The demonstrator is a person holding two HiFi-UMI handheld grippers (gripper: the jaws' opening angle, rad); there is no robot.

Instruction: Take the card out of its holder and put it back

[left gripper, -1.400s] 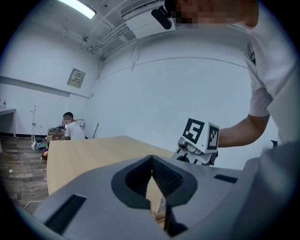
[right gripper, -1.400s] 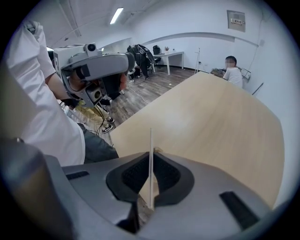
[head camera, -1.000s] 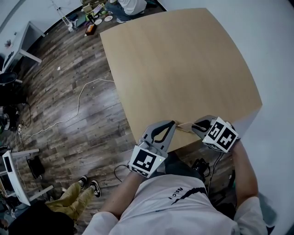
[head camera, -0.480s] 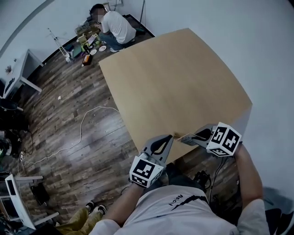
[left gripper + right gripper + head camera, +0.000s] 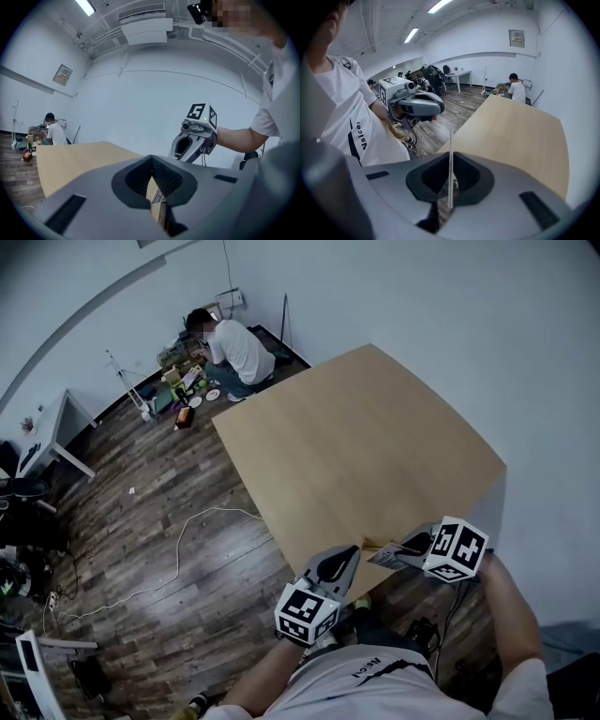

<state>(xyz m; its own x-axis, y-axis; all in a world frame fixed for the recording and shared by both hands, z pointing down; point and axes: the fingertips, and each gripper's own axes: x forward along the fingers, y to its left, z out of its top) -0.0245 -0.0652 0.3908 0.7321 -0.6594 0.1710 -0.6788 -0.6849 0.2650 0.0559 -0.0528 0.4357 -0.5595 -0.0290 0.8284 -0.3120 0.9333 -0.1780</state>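
tabletop [image 5: 356, 446]: pale wood, corner toward wall | floor [image 5: 122, 521]: dark planks | cable [image 5: 178, 554]: white, loose on floor left of tabletop | person [image 5: 234, 348]: crouched at far wall beside clutter | desk [image 5: 56, 432]: white, far left

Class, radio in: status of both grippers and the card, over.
Left gripper, right gripper: both shut on card and holder. Held between them at table edge. Nothing in the way.
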